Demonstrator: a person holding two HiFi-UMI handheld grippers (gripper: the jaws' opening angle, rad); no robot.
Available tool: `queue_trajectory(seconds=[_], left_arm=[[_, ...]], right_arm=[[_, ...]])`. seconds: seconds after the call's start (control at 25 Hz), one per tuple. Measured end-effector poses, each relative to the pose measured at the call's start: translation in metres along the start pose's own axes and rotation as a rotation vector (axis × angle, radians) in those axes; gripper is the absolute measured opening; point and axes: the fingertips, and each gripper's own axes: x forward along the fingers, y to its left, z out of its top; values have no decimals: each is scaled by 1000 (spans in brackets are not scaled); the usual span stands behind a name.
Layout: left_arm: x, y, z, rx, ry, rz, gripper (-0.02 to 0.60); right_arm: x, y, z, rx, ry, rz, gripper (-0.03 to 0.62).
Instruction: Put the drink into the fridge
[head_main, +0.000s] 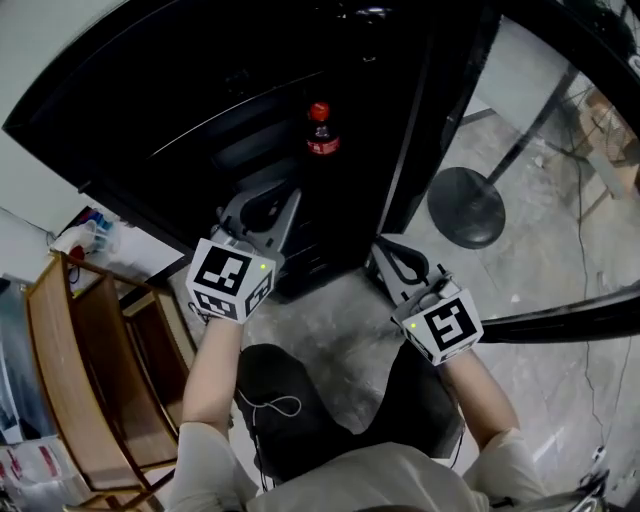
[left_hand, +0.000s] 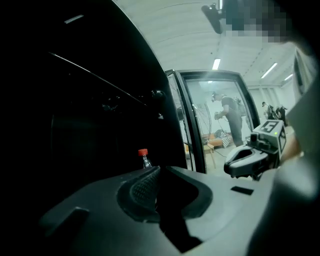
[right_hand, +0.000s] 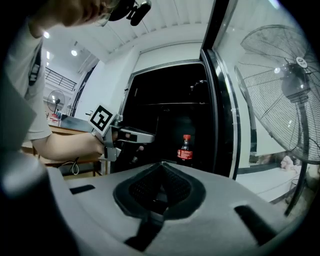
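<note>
Jaws of the left gripper (left_hand: 161, 169): pressed together, the ribbed pads meeting at the tips, nothing between them. Jaws of the right gripper (right_hand: 161, 164): likewise pressed together at the tips, nothing pinched.

Both grippers are held out roughly level in front of the fridge (head_main: 190, 95), whose inside is dark. Its glass door (right_hand: 221, 100) stands swung open at the 3 o'clock side of the opening.

The bottle (head_main: 320, 130) stands upright inside the fridge, alone in the dark compartment. It has a red cap, a red label and dark contents. Neither gripper touches it.

- Head view: the bottle lies at about 1 o'clock from the left gripper and about 11 o'clock from the right gripper, and is well apart from both.
- Left gripper view: only the cap and neck show above the closed jaws, at about 11 o'clock from the tips. The right gripper appears at 3 o'clock, in front of the door.
- Right gripper view: the bottle is at about 1 o'clock from the tips, just inside the door frame. The left gripper is at 10 o'clock, pointing into the fridge opening.

A standing fan (right_hand: 286, 85) is at 3 o'clock of the door, its round base on the grey floor (head_main: 335, 320). A distant person (left_hand: 233, 116) shows through the door glass in the left gripper view.
</note>
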Motion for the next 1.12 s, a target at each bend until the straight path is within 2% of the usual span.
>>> queue_trajectory(seconds=[0.12,0.2,0.36,0.52,0.64,0.84,0.96,1.12], left_arm=[[-7,4,5,5,28,22,14],[-10,3,18,-18,27,16,9],[-31,-9,59,-78,66,28,8],[-59,-26,99,-118,109,54,8],[-84,-39,141,-138,130,83,8],[-123,-73,235,-180,117,137,8],[-144,-110,284,-218,123,129,8],[-176,-152,322,-180,109,171,8]], right_arm=[[10,-1,20,45,5,3,-2],[15,-4,41,75,24,17,-2],[4,-8,88,130,36,56,-2],[-18,-18,120,146,80,45,-2],[-42,-18,154,182,90,54,-2],[-104,-16,223,188,153,84,-2],[-145,-12,265,181,172,92,-2],[-198,-17,302,189,168,81,-2]])
